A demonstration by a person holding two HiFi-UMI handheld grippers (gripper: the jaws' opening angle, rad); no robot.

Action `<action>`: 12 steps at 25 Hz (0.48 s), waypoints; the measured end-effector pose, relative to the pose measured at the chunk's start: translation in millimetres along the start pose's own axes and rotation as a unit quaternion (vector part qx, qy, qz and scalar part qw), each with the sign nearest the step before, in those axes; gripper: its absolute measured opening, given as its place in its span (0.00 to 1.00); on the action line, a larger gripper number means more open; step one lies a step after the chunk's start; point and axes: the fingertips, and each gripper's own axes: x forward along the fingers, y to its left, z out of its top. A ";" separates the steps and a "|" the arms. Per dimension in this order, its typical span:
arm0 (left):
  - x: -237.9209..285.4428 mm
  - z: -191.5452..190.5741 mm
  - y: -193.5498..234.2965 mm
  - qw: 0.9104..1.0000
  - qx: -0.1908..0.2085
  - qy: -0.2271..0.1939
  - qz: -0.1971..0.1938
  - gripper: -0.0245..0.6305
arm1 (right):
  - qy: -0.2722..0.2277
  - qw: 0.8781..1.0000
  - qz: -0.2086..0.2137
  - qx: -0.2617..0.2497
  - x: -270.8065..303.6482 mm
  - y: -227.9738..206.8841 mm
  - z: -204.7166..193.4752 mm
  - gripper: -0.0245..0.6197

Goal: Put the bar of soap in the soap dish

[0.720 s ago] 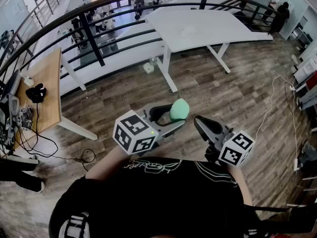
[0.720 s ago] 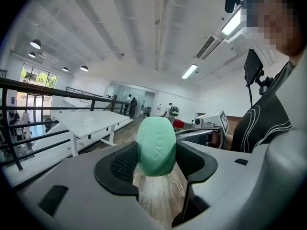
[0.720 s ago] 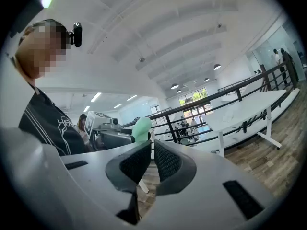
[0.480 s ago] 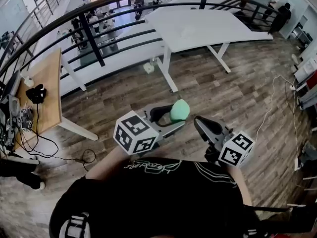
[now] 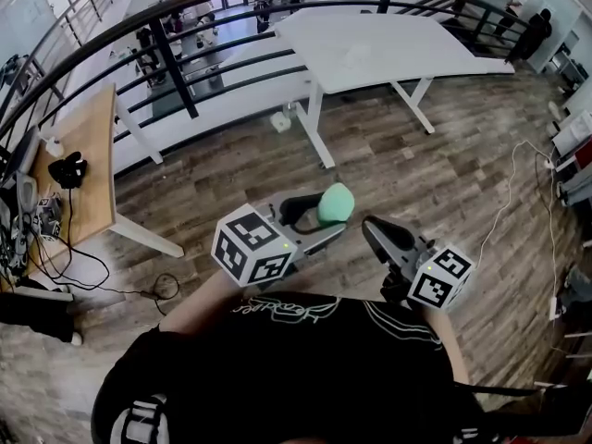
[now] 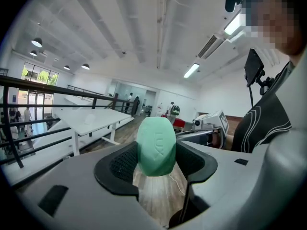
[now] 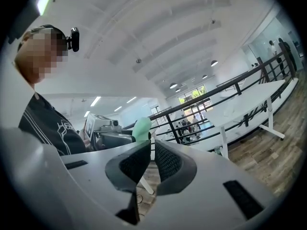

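A pale green oval bar of soap (image 5: 335,203) is held up in the air in front of the person, over the wooden floor. My left gripper (image 5: 321,216) is shut on it. In the left gripper view the soap (image 6: 156,146) stands upright between the two dark ribbed pads (image 6: 122,163), sticking out above them. My right gripper (image 5: 372,227) hovers just right of the left one, apart from the soap, with its jaws shut and nothing between them. From the right gripper view (image 7: 152,150) the soap (image 7: 141,128) shows to the left beyond the jaws. No soap dish is in view.
A white table (image 5: 370,49) stands ahead past the grippers. A black railing (image 5: 176,63) curves behind it. A wooden desk (image 5: 88,155) with cables and devices lies at the left. A white cable (image 5: 507,192) trails on the floor at the right.
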 end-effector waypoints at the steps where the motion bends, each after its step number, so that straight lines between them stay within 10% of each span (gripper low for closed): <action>1: 0.7 0.2 0.3 1.000 -0.001 0.000 0.000 0.43 | 0.000 1.000 0.000 0.001 -0.3 -0.9 0.1 0.08; 12: 4.6 2.5 -1.1 1.000 0.004 0.000 -0.005 0.43 | -0.010 1.000 -0.010 0.006 -7.0 -5.4 -0.6 0.08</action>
